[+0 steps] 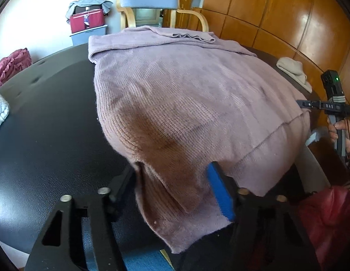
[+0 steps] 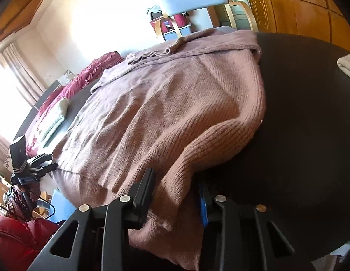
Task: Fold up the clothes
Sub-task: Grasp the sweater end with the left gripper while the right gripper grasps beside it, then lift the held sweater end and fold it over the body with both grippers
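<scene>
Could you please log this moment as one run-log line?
phase: fold start | item: mauve knitted sweater flat on dark round table | left gripper: hem corner between fingers | right gripper: other hem corner between fingers

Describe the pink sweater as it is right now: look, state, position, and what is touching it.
The pink sweater is a dusty mauve ribbed knit, spread mostly flat across the dark table, with a sleeve folded over at the far end near the chair. Its near hem hangs off the table edge. The left gripper and the right gripper each hold a near hem corner between their fingers, bunching the fabric there.
</scene>
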